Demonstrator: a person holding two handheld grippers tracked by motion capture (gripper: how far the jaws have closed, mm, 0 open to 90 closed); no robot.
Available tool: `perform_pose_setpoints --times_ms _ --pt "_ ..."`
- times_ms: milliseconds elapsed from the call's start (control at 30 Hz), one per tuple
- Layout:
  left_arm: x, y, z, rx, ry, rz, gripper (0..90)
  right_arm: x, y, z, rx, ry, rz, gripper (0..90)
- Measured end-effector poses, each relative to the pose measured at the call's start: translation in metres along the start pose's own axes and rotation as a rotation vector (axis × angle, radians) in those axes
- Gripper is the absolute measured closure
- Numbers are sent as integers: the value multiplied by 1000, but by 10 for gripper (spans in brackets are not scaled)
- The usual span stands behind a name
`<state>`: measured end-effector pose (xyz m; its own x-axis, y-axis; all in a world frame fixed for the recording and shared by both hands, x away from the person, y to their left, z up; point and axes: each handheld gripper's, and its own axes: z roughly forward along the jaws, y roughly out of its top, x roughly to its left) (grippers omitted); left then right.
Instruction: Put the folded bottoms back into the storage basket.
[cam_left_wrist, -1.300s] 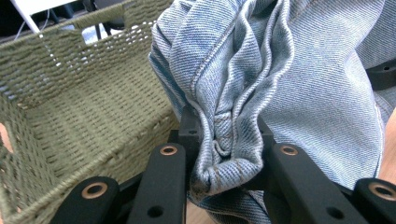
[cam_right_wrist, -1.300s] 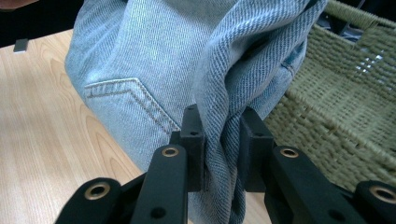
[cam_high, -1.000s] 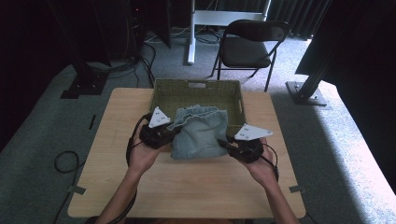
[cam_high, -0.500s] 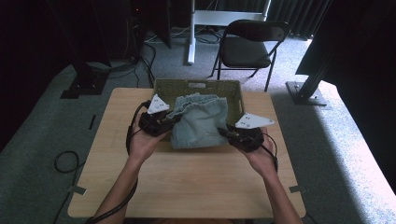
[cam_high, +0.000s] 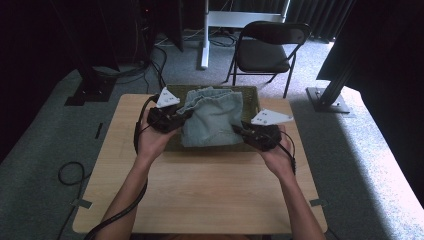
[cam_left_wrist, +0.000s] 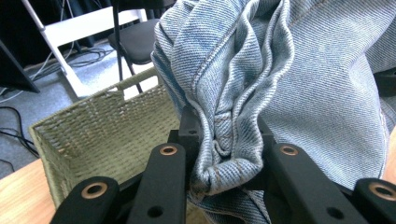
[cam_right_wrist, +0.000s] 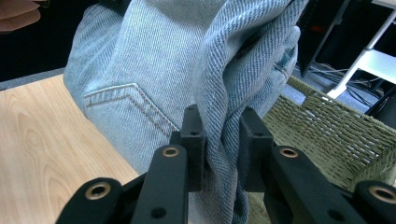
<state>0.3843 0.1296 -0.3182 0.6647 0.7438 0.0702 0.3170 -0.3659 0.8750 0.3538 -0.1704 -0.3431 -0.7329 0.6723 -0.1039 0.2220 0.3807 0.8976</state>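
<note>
At frame center in the high view, 2 grippers hold folded jeans (cam_high: 214, 119) over the near edge of a green basket (cam_high: 250, 94) on the table (cam_high: 200, 190). The left gripper (cam_high: 186, 116) pinches a bunched fold at the jeans' left; the right gripper (cam_high: 239, 130) clamps their right edge.

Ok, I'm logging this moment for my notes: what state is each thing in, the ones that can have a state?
Denim garment: bunched, lifted, hanging over the basket's near side.
Left tongs: shut on a fold of the denim.
Right tongs: shut on another fold.
Woven basket: upright on the table, open at the top.
Folding chair: unfolded, standing beyond the table.
</note>
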Motion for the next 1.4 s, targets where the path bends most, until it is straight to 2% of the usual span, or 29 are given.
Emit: perform_pose_setpoints --times_ms 567,867,1200,1400 --pt "24 -3 34 38 25 -19 758 -25 -5 40 30 -10 43 759" --pt "34 -3 50 44 34 -27 758 -34 -7 54 39 -15 64 759" --pt "48 -8 68 53 30 -46 758 -45 -9 73 73 -26 79 759" --pt "53 -7 79 69 36 -44 759 -53 -12 85 92 -29 101 759"
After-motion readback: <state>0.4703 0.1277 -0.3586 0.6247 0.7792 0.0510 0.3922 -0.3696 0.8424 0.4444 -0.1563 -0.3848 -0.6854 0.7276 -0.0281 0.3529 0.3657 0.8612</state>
